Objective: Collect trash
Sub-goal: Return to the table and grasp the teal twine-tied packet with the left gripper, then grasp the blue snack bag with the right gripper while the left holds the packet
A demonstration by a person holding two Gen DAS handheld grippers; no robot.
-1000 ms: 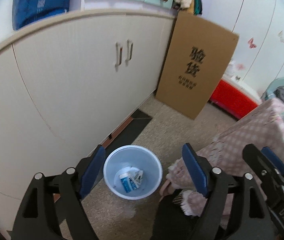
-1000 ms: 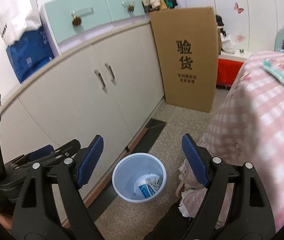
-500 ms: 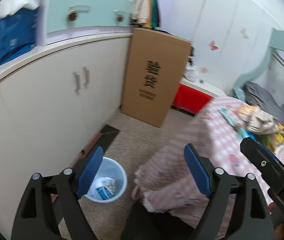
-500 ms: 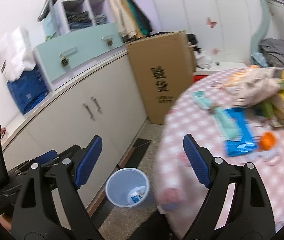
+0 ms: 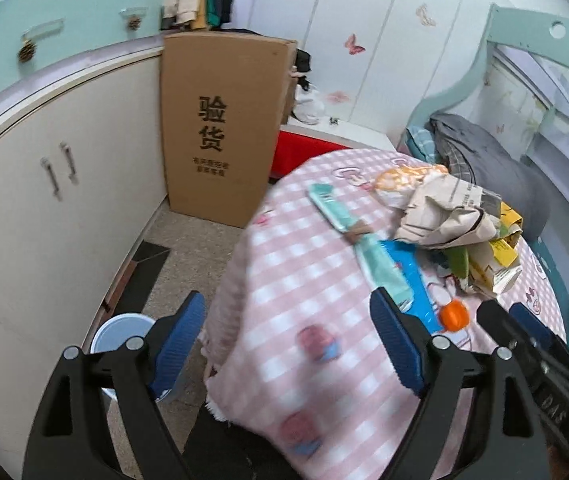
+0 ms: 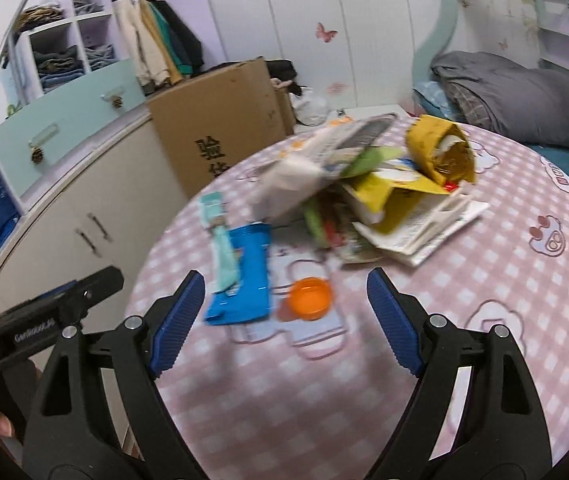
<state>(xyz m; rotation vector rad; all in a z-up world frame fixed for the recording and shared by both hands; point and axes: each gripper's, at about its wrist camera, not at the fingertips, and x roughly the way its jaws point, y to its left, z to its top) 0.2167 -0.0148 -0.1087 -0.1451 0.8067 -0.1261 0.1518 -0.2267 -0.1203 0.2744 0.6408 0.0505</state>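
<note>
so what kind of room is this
Most likely a bedroom in a home: folded grey bedding lies against a teal bed frame, clothes hang by open shelves, and butterfly stickers dot the white wardrobe doors.

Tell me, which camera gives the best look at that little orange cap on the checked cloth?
The right wrist view: the orange cap lies whole and central, just ahead of the open right gripper. In the left wrist view the cap is small, blurred, off to the side and partly hidden behind a gripper finger.
</note>
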